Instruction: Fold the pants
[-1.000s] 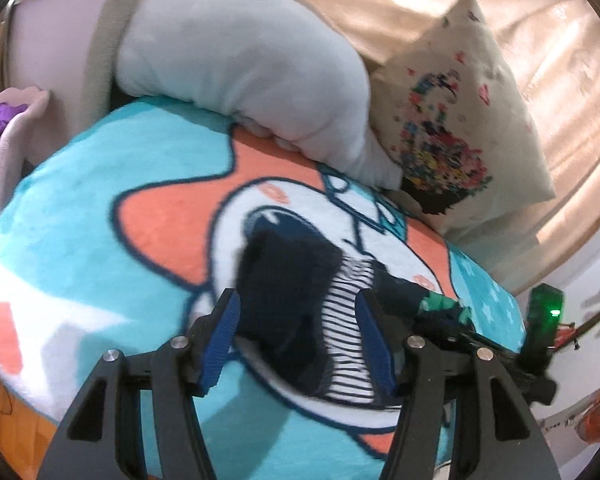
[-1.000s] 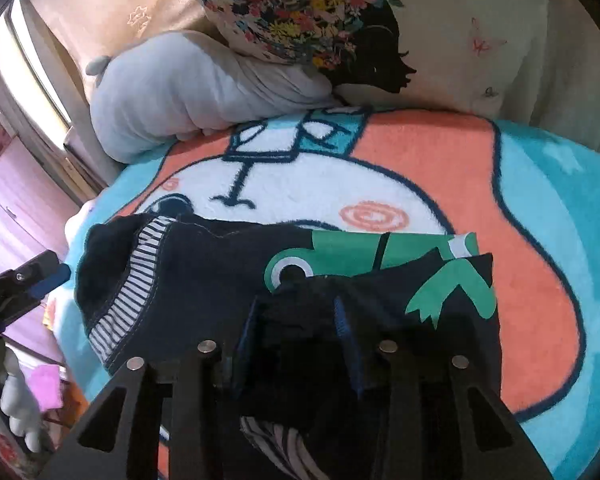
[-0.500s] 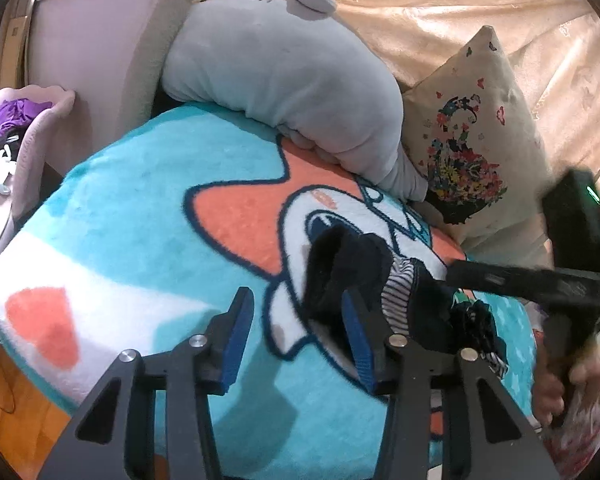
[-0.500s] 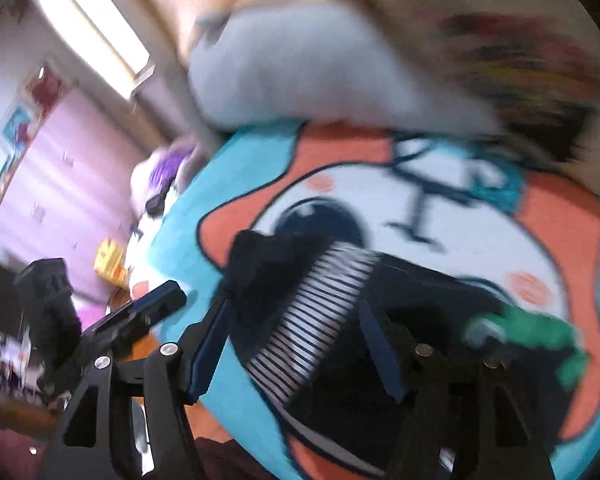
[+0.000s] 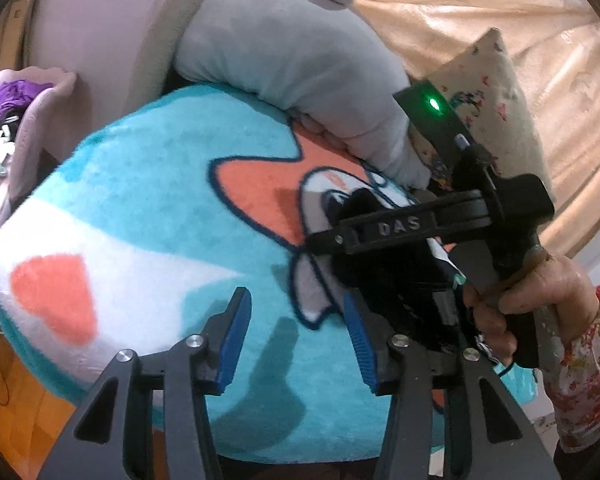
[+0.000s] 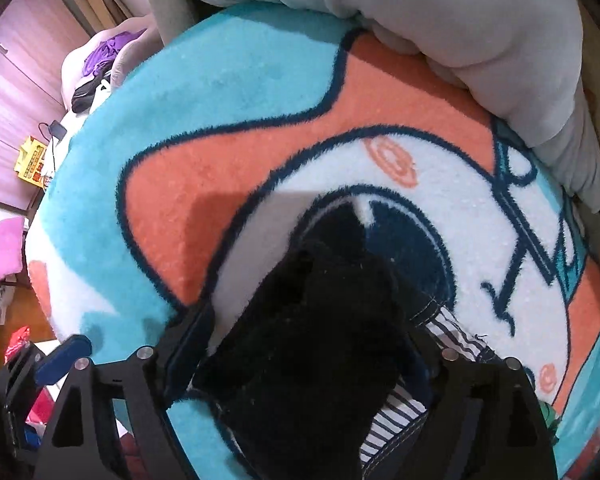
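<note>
Dark navy pants (image 6: 324, 344) with striped lining; turquoise-orange blanket (image 6: 228, 80)

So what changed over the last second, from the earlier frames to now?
The left tongs, earlier straddling the pants, have backed off toward the blanket's near edge, open and empty. The right tongs swung across to the pants' striped-waistband end, fabric bunched between them. The grey pillow stayed put.
</note>
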Motion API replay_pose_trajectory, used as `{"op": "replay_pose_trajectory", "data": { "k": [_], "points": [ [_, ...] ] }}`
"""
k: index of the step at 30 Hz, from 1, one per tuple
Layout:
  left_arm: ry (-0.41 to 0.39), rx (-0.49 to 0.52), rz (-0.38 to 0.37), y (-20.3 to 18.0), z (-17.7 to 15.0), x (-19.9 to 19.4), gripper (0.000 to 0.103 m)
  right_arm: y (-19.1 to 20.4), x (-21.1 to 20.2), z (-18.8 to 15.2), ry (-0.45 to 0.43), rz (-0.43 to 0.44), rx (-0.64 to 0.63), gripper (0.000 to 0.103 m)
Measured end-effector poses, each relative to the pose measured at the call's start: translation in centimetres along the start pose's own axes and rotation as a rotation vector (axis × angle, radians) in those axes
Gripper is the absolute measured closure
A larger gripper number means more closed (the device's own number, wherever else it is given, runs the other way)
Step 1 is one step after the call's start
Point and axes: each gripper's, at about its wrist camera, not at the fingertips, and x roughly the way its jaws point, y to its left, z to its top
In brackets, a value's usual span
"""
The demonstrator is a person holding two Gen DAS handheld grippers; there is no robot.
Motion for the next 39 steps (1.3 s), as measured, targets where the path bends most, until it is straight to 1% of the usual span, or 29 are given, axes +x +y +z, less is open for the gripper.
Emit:
{"op": "replay_pose_trajectory", "data": {
  "k": [1, 2, 4, 5, 6, 7, 8, 9, 11, 15, 16, 17, 18, 19, 22, 23, 26, 28, 32, 35, 36, 39],
  "points": [
    [0.005, 0.01, -0.013, -0.5, -0.1, 0.3, 0.052, -0.1, -0.2, -0.1, -0.009, -0.003, 0.002, 0.031],
    [0.013, 0.018, -0.028, -0.9, -0.2, 0.6, 0.049, -0.4, -0.5, -0.3, -0.02, -0.012, 0.006, 0.045],
    [0.037, 0.028, -0.064, -1.9, -0.4, 1.5, 0.046, -1.3, -1.1, -0.5, -0.032, -0.007, 0.023, 0.059],
    [0.048, 0.033, -0.081, -2.3, -0.6, 1.9, 0.046, -2.1, -1.6, -0.7, -0.039, 0.025, 0.044, 0.061],
    [0.064, 0.044, -0.101, -3.0, -0.8, 2.5, 0.045, -2.5, -1.9, -0.9, -0.044, 0.048, 0.061, 0.062],
    [0.073, 0.053, -0.112, -3.6, -0.9, 2.9, 0.042, -2.9, -2.2, -1.1, -0.053, 0.067, 0.073, 0.063],
    [0.076, 0.06, -0.121, -4.1, -1.0, 3.3, 0.038, -3.2, -2.5, -1.2, -0.06, 0.076, 0.078, 0.064],
    [0.079, 0.07, -0.13, -4.7, -1.1, 3.7, 0.037, -3.4, -2.7, -1.3, -0.067, 0.087, 0.083, 0.064],
    [0.086, 0.088, -0.14, -5.7, -1.2, 4.4, 0.037, -3.7, -3.2, -1.8, -0.079, 0.109, 0.094, 0.064],
    [0.094, 0.108, -0.132, -7.1, -0.9, 5.7, 0.038, -4.5, -4.5, -2.7, -0.114, 0.151, 0.118, 0.064],
    [0.094, 0.109, -0.132, -7.4, -0.8, 5.9, 0.051, -4.8, -4.9, -3.0, -0.127, 0.166, 0.126, 0.064],
    [0.101, 0.112, -0.135, -7.7, -0.7, 6.1, 0.078, -5.0, -5.2, -3.1, -0.136, 0.175, 0.132, 0.064],
    [0.125, 0.121, -0.137, -8.2, -0.5, 6.5, 0.09, -5.3, -5.7, -3.5, -0.149, 0.19, 0.14, 0.064],
    [0.132, 0.123, -0.136, -8.5, -0.4, 6.6, 0.094, -5.6, -6.1, -3.9, -0.161, 0.202, 0.146, 0.064],
    [0.12, 0.139, -0.156, -10.0, -0.1, 6.2, 0.094, -7.1, -8.1, -5.5, -0.221, 0.236, 0.178, 0.064],
    [0.115, 0.15, -0.166, -10.7, -0.1, 5.9, 0.094, -7.3, -8.4, -5.7, -0.233, 0.247, 0.185, 0.064],
    [0.109, 0.199, -0.195, -13.4, -0.1, 5.4, 0.094, -9.4, -10.3, -7.5, -0.295, 0.294, 0.227, 0.064],
    [0.12, 0.231, -0.215, -15.1, -0.2, 5.5, 0.094, -11.3, -11.5, -9.0, -0.33, 0.326, 0.261, 0.064],
    [0.15, 0.303, -0.24, -19.0, -1.1, 7.0, 0.094, -16.1, -13.5, -13.2, -0.4, 0.38, 0.354, 0.064],
    [0.179, 0.345, -0.254, -21.6, -2.0, 8.3, 0.094, -19.4, -13.6, -15.9, -0.435, 0.417, 0.435, 0.064],
    [0.189, 0.358, -0.258, -22.3, -2.3, 8.6, 0.094, -21.1, -13.4, -17.2, -0.446, 0.44, 0.475, 0.064],
    [0.217, 0.393, -0.257, -23.9, -3.4, 9.2, 0.094, -23.8, -12.6, -19.7, -0.471, 0.482, 0.551, 0.064]
  ]
}}
